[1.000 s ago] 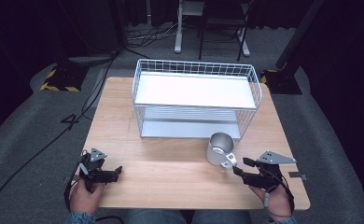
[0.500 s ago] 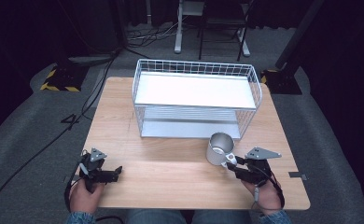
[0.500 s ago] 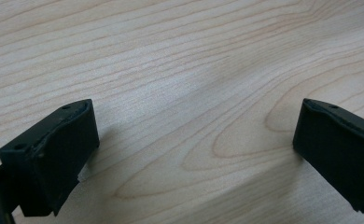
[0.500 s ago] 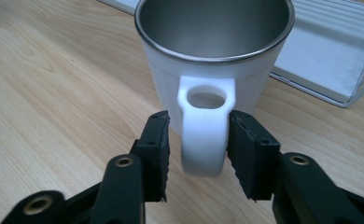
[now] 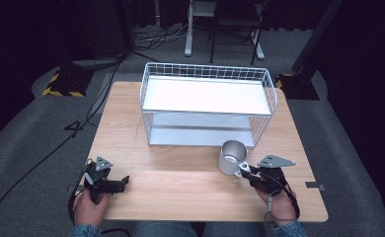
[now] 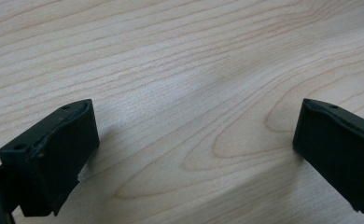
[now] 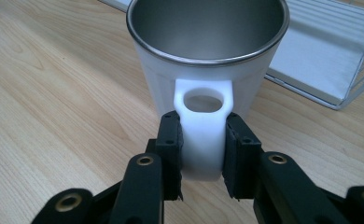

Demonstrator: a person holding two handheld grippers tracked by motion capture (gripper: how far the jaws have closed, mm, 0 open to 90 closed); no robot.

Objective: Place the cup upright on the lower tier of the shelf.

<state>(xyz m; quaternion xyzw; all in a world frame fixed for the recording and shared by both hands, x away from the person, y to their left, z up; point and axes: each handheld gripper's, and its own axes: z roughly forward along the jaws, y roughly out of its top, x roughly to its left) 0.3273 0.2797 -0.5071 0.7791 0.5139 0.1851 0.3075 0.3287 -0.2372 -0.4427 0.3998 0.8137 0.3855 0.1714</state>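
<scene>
- Right gripper (image 7: 202, 154): jaws closed on the white handle (image 7: 203, 135) of the steel mug (image 5: 231, 157).
- Left gripper (image 6: 194, 149): jaws wide apart, empty, over the wooden table (image 5: 180, 187).

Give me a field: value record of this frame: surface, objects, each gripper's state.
surface: light wooden table
rack: white wire two-tier shelf rack, at the table's far middle
cup: white steel-lined mug, upright, in front of the rack's right end
right gripper: fingers shut on the mug's white handle
left gripper: open, holding nothing, low over bare wood near the table's front left
</scene>
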